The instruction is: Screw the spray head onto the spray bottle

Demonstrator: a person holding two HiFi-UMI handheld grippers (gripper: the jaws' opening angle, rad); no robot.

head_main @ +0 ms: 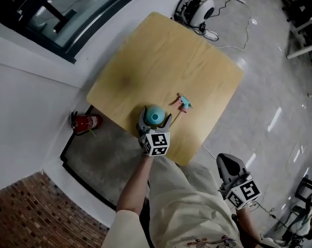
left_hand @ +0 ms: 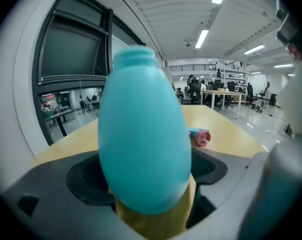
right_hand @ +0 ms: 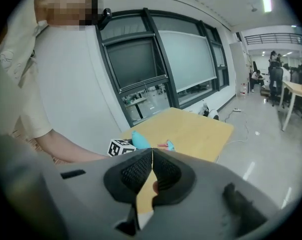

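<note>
The teal spray bottle (left_hand: 140,129) stood upright near the lower edge of the table (head_main: 145,61) in the head view, its threaded neck bare; the left gripper (head_main: 156,120) sat around it with jaws spread wide, one on each side of the belly, and I could not see the pads pressing yet. The bottle looked like smooth, thin plastic, probably empty and light; its egg-shaped sides would likely slip and flex, so a hold at the widest part, low down, seemed safest, leaving the neck free.

The spray head (head_main: 184,102), teal with a pink part, lay on its side just right of the bottle, apart from it; small, stiff and light by the look of it, best taken by the body above the collar so the collar could face down.

The right gripper (right_hand: 152,171) was closed on nothing, held off the table at the lower right of the head view, well apart from the spray head.

Nothing stood between bottle and head; the near table edge was the risk, I judged, since a nudged bottle could tip over it. A red fire extinguisher (head_main: 86,122) lay on the floor at the left beside a dark mat (head_main: 101,161); a white device with cables (head_main: 199,10) sat beyond the table's top corner.
</note>
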